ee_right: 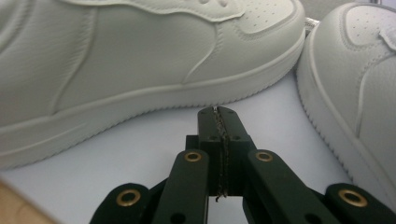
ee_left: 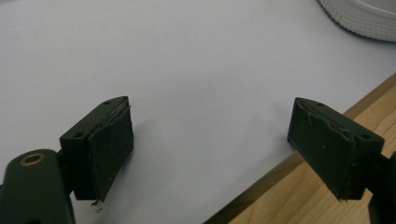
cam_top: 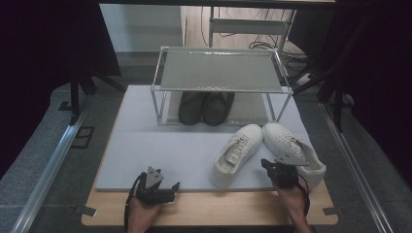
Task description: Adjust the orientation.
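- High view: the wooden table (cam_top: 209,213) carries a pale grey mat (cam_top: 160,150) that covers most of its top, with a bare wood strip along the near edge
- At the far end of the mat stands a metal-framed rack (cam_top: 221,73) with a flat grey top shelf; a pair of dark shoes (cam_top: 205,107) sits side by side on its lower level, toes toward the person
- Two white sneakers lie on the right half of the mat in front of the rack: the left white sneaker (cam_top: 238,153) is angled with its toe toward the rack, and the right white sneaker (cam_top: 294,150) lies just beside it, their toes close together and their heels spread apart
- The right claw (cam_top: 273,167), held in a hand at the near right of the table, sits in the gap between the two sneakers' heels; in the right gripper view its jaws are pressed together with nothing between them, low over the mat, the side of one sneaker (ee_right: 140,60) across the front and the other (ee_right: 355,79) at the right
- The left claw (cam_top: 167,190) rests at the near left, well apart from the sneakers; in the left gripper view its jaws are spread wide over the mat's edge and pinch nothing
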### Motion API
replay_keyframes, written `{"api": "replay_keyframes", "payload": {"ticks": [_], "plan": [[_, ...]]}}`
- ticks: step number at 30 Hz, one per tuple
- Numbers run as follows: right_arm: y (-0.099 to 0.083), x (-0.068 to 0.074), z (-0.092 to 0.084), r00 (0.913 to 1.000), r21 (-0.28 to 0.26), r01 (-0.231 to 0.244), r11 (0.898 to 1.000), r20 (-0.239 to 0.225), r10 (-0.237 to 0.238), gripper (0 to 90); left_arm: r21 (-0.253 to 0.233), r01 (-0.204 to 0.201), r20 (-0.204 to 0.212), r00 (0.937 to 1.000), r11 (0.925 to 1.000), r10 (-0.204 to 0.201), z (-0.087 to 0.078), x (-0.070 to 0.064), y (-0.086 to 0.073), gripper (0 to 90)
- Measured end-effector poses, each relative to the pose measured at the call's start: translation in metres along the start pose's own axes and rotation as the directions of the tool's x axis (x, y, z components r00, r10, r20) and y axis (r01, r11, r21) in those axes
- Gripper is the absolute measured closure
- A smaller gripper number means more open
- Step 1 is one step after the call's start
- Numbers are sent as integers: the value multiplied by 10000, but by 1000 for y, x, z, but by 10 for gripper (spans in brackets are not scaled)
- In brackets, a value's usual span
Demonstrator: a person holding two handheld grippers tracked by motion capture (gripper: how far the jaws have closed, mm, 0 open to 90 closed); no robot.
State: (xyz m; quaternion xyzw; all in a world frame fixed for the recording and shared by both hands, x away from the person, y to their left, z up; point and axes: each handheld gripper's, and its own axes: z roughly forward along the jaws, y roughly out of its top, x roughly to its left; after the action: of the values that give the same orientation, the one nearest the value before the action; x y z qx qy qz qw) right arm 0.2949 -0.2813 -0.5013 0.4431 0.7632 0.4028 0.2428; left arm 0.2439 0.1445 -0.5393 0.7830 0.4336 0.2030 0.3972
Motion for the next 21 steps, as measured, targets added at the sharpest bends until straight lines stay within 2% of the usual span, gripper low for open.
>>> {"api": "replay_keyframes", "payload": {"ticks": [6,14,21], "plan": [[5,-3,17,9985,82,-155,9998,518,151,896,12,2,0,10000,10000,-2,0,0,0,142],[14,-3,35,9951,194,-426,9989,902,407,896,11,2,0,10000,10000,-2,0,0,0,142],[18,-5,47,9917,289,-479,9984,1209,441,895,13,4,1,10000,10000,-4,0,0,0,142]]}}
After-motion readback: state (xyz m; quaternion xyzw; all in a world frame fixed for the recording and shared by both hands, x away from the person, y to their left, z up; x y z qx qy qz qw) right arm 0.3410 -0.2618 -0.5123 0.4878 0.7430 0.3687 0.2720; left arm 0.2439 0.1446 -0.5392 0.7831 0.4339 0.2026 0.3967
